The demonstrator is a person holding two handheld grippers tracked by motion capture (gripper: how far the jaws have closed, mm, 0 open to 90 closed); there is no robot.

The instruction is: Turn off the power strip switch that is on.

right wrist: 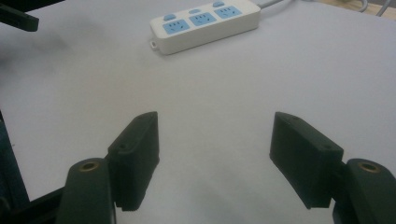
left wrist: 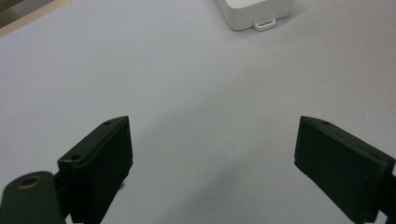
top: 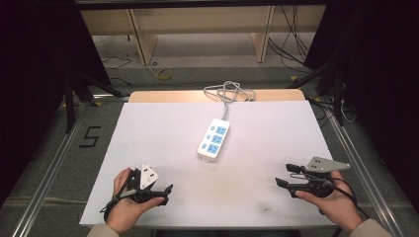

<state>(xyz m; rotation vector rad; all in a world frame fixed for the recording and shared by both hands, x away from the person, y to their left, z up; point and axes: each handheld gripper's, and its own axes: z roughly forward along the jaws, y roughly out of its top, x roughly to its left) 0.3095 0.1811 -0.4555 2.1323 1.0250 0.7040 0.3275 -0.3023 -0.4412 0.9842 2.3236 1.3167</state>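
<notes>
Even overhead light brightens the white table (top: 148,128), dark surroundings, soft shadows, slightly blurry close views.

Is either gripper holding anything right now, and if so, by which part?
Nothing held. The left gripper and right gripper are open and empty, apart from the power strip.

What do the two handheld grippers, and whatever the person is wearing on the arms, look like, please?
Both the left gripper and the right gripper are black, each with two flat, blocky jaws and a grey three-cornered plate on top. Brass-coloured holes mark the jaw mounts in the gripper views. A dark cable trails from each. Light beige sleeves show at the wrists.
</notes>
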